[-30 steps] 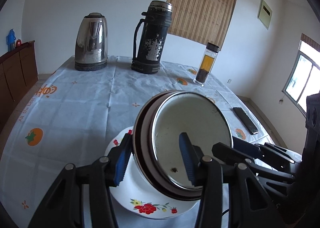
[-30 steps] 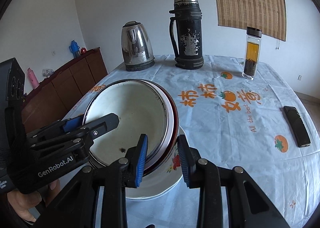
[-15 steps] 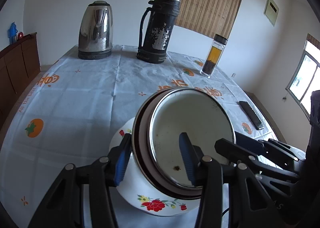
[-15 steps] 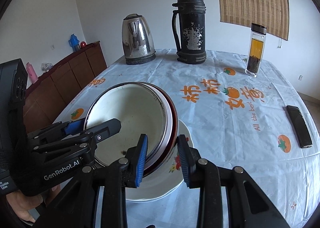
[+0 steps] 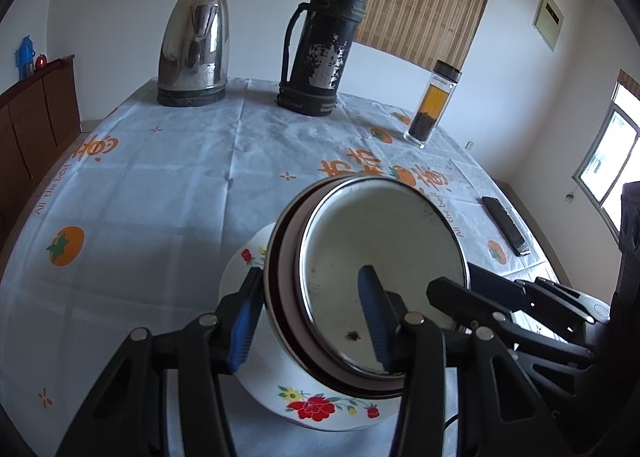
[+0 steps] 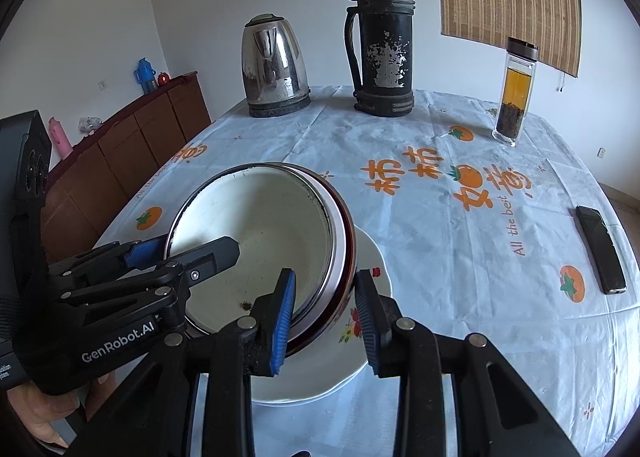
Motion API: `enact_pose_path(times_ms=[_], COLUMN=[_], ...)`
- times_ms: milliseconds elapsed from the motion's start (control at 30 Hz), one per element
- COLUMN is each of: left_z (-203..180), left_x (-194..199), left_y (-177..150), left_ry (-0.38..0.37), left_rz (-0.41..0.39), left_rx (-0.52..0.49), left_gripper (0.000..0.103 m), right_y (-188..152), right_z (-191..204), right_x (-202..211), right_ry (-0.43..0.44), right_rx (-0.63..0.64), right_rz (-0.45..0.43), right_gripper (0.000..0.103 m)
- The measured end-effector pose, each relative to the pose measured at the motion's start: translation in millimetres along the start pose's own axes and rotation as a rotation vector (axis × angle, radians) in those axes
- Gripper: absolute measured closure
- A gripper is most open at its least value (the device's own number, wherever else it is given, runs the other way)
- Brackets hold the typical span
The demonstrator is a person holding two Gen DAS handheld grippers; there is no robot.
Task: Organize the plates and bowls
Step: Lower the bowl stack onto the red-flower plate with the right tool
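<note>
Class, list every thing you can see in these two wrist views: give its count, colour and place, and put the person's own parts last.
Nested bowls: at least two, white enamel inside a dark-red-rimmed one, tilted over the plate, gripped at both sides.
Flowered plate: one, white with red flowers, under the bowls.
Kettle: one, steel, far end of the table.
Flask: one, worn black, right of the kettle.
Tea bottle: one, clear with amber tea, far right.
Phone: one, black, right edge.
Tablecloth: one, pale blue with orange print.
Sideboard: one, brown, left wall.
Left tool: black with blue pads, on the bowls' rim.
Right tool: the same, on the opposite rim.
Hand: one, holding the left tool.
</note>
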State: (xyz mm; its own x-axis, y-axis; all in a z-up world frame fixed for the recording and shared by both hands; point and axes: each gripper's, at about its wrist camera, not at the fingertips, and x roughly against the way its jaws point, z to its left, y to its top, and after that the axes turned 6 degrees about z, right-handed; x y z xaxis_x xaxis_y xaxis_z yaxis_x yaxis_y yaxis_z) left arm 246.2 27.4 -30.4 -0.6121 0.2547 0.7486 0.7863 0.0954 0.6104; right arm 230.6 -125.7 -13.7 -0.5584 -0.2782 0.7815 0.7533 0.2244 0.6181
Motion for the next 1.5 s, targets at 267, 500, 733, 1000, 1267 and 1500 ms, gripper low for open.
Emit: enact_pose_path(times_ms=[267, 500, 733, 1000, 1267, 1500], left_z=[0, -1, -1, 2, 4, 4], left_x=[-1, -5, -7, -13, -18, -21], left_y=[0, -2, -3, -5, -6, -6], left_ry=[-0.004, 0.003, 0.005, 0.005, -0.004, -0.017], left_rz=[0.004, 0.017, 0.025, 0.053, 0.068, 0.067], left_rx=[-0.003, -0.006, -0.005, -0.005, 0.003, 0.003], left_gripper=[0.057, 0.057, 0.057, 0.057, 0.057, 0.057], right_y=[-2, -3, -4, -5, -4, -7], right_z=[-1, -1, -1, -1, 0, -2], right_x=[0, -3, -7, -8, -9, -16], right_ry=[-0.002, -0.003, -0.005, -0.008, -0.011, -0.018], right_rx=[0.001, 0.005, 0.008, 0.011, 0.012, -0.001], right_rz=[0.009, 0.024, 0.043, 0.052, 0.037, 0.027], right_gripper=[0.07, 0.07, 0.07, 0.07, 0.07, 0.065])
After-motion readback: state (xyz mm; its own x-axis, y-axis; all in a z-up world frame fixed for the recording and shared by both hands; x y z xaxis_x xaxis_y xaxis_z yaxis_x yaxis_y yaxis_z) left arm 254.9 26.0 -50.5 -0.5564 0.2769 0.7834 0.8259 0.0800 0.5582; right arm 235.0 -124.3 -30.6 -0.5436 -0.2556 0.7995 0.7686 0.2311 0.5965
